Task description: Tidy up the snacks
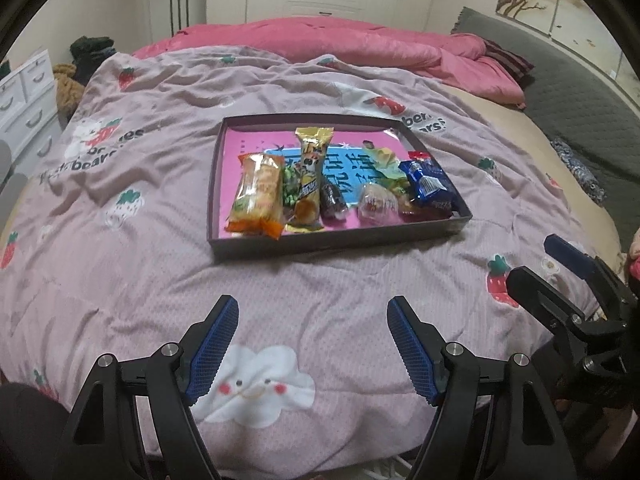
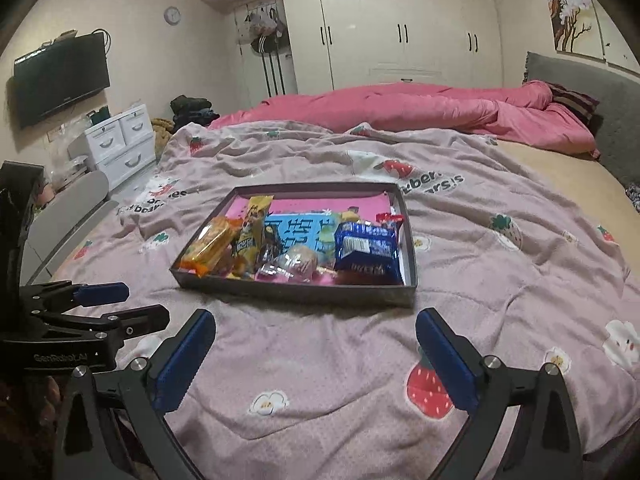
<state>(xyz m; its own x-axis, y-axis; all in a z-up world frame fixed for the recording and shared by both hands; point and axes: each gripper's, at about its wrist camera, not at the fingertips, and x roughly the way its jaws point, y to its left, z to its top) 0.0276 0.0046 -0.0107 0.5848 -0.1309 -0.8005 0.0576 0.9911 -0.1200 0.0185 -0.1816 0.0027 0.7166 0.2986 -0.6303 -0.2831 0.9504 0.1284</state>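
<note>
A shallow dark box (image 1: 224,184) (image 2: 304,292) with a pink lining lies on the bed and holds several snacks. An orange packet (image 1: 258,196) (image 2: 210,246) lies at its left, a yellow wrapper (image 1: 312,176) (image 2: 250,236) beside it, a blue packet (image 1: 430,184) (image 2: 366,252) at its right. Small sweets sit between them. My left gripper (image 1: 312,344) hangs open over the blanket, short of the box, with nothing between its fingers. My right gripper (image 2: 316,356) is open too, empty, also short of the box. Each gripper shows at the edge of the other's view.
A pale pink blanket (image 1: 160,260) (image 2: 500,300) with strawberry prints covers the near bed. A bunched pink duvet (image 1: 360,44) lies behind the box. A grey headboard (image 1: 580,92) stands at the right. White drawers (image 2: 120,144) and a wall television (image 2: 60,80) are at the left.
</note>
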